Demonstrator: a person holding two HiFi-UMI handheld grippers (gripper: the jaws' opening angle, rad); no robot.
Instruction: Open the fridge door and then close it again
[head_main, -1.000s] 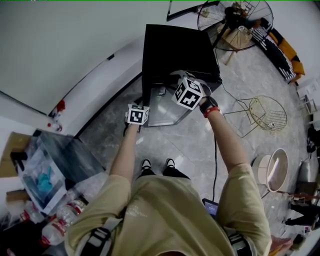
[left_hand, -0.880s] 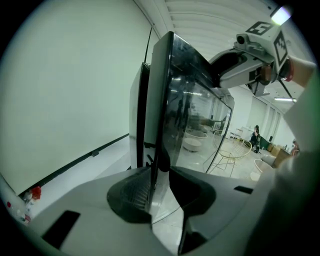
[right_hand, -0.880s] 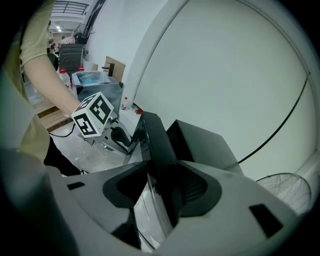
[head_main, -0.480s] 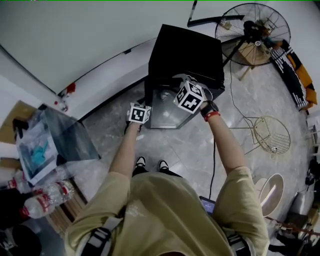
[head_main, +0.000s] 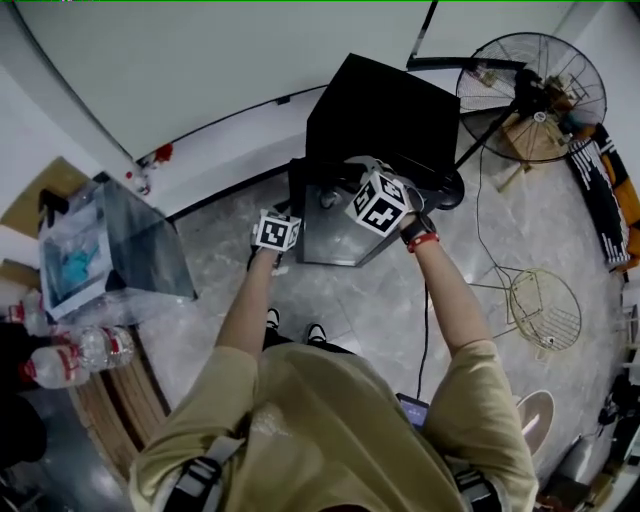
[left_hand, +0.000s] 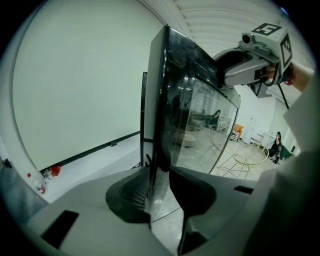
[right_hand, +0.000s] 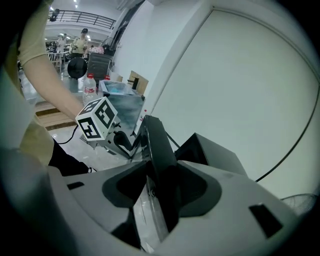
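Note:
A small black fridge (head_main: 390, 105) stands against the white wall. Its glass door (head_main: 340, 225) is swung open toward me. My left gripper (head_main: 292, 222) is at the door's left edge. In the left gripper view the jaws (left_hand: 160, 192) are shut on the thin edge of the reflective door (left_hand: 200, 125). My right gripper (head_main: 352, 180) is at the door's upper part. Its own view shows the jaws (right_hand: 160, 187) closed around the door's black frame (right_hand: 156, 142). Each gripper shows in the other's view: the right gripper (left_hand: 235, 70) and the left gripper (right_hand: 120, 142).
A grey bin (head_main: 115, 250) with a blue item and water bottles (head_main: 70, 360) sit on the floor at the left. A standing fan (head_main: 530, 85) and a wire chair (head_main: 545, 305) are on the right. A black cable (head_main: 428, 330) trails beside my right arm.
Both grippers have moved a little sideways with the door held between their jaws. The head view has swung, so the fridge, the fan and the bin have shifted in the picture.

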